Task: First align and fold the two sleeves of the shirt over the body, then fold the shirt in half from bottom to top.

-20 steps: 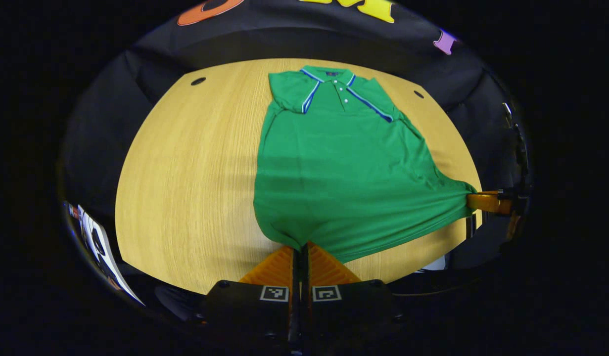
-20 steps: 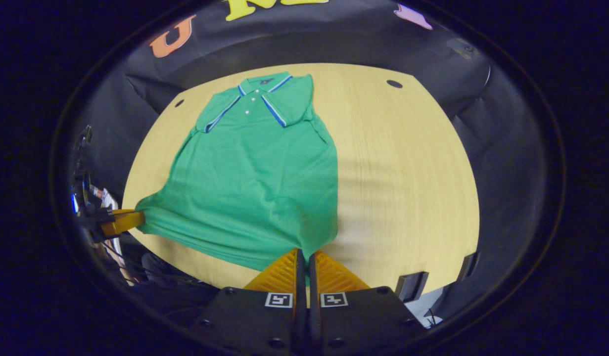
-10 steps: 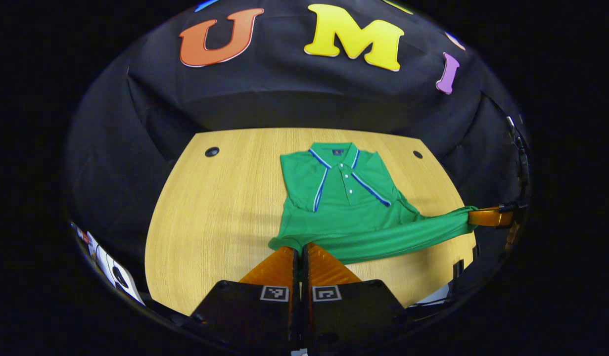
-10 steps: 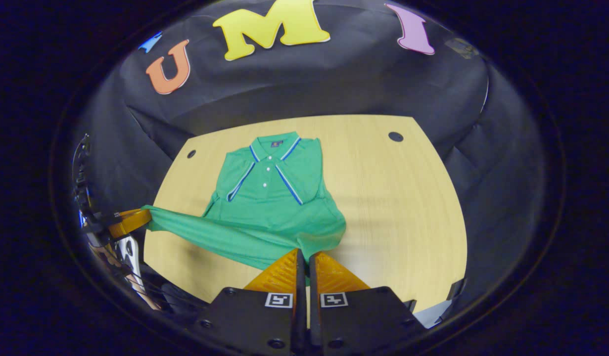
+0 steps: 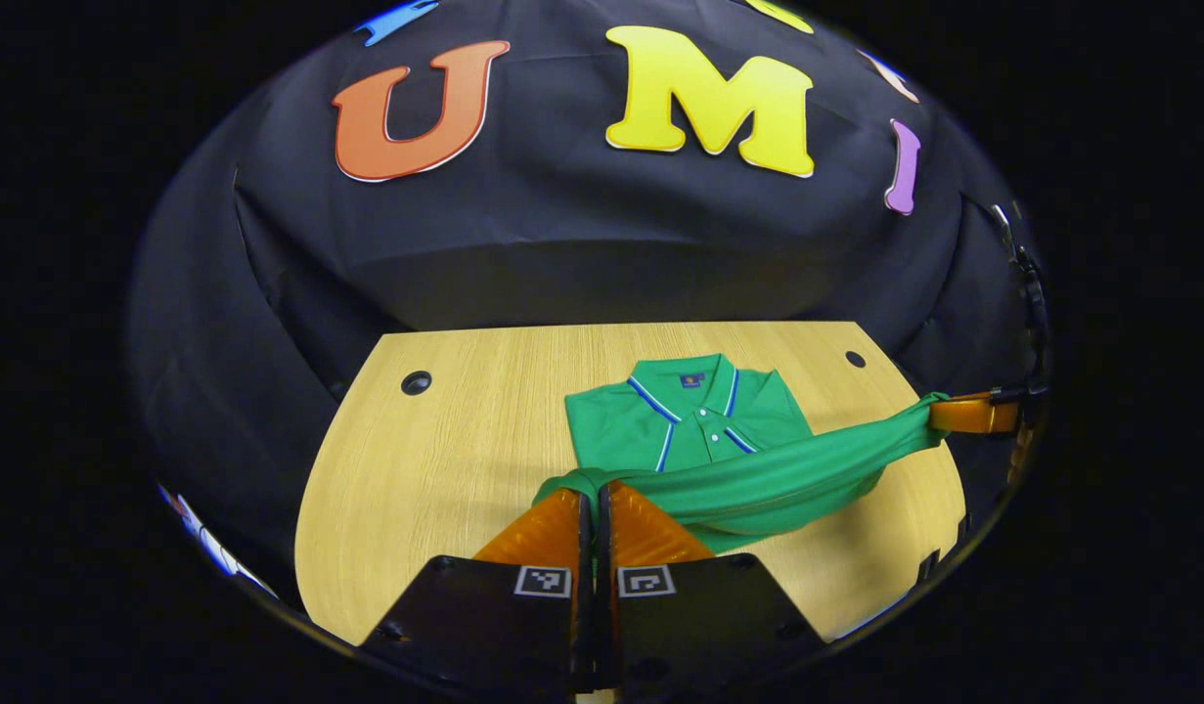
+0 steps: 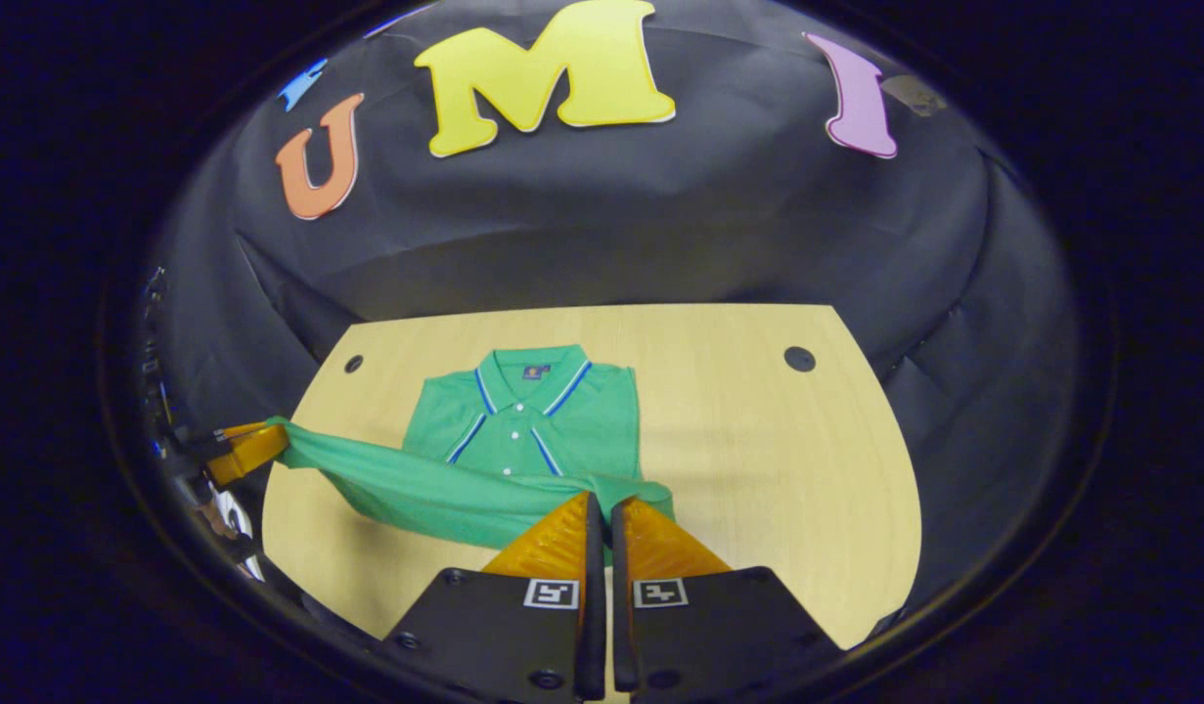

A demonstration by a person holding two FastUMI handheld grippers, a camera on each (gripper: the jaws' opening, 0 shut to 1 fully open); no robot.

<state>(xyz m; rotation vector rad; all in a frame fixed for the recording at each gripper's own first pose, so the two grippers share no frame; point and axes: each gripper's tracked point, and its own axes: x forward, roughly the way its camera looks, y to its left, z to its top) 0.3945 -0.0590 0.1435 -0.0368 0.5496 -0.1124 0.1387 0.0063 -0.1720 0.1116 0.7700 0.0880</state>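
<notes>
here, in the left gripper view, the left gripper (image 5: pixel 594 501) was closed on one bottom corner of the green shirt (image 5: pixel 694 430), with the hem stretched above the wooden table (image 5: pixel 445 469) to the right gripper (image 5: pixel 954 415). likewise, in the right gripper view, the right gripper (image 6: pixel 602 508) pinched the other corner, the collar end lying flat on the table, and the left gripper (image 6: pixel 254 448) held the far end.

Shirt (image 5: pixel 699 430) hem has come up off the table (image 5: pixel 445 460) and moved toward the collar (image 5: pixel 694 376). The lifted edge now hangs stretched above the chest, covering the lower body
</notes>
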